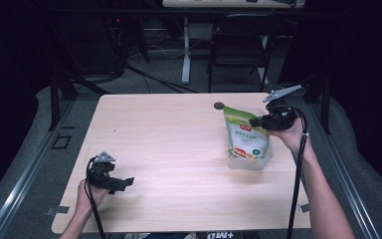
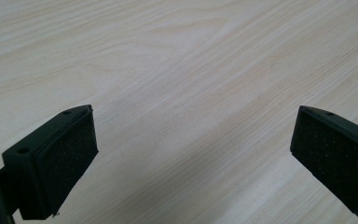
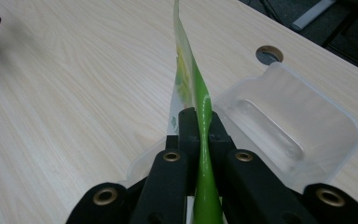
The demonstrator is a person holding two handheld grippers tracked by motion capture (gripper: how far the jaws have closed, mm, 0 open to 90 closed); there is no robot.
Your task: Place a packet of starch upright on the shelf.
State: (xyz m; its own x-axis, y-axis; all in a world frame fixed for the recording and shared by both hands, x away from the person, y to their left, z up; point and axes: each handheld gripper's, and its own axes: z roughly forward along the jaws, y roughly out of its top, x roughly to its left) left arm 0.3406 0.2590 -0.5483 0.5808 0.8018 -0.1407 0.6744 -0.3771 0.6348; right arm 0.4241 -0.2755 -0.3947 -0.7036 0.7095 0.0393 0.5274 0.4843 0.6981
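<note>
Pale wood table (image 1: 169, 149), round cable hole (image 1: 219, 105) near far edge. Dark folding chair (image 1: 238, 45) beyond (white desk leg (image 1: 186, 50) beside it).

A dim lab: black curtains (image 1: 10, 59), bare wooden table (image 1: 169, 149), folding chair (image 1: 238, 45), floor cables (image 1: 159, 79).

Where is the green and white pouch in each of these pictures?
High view: the pouch stands at right of centre in the clear tray, its top pinched by the right gripper.
Left gripper view: bare table.
Right gripper view: pouch edge-on at centre, between shut jaws.
Shared landmark: the light wooden table.
</note>
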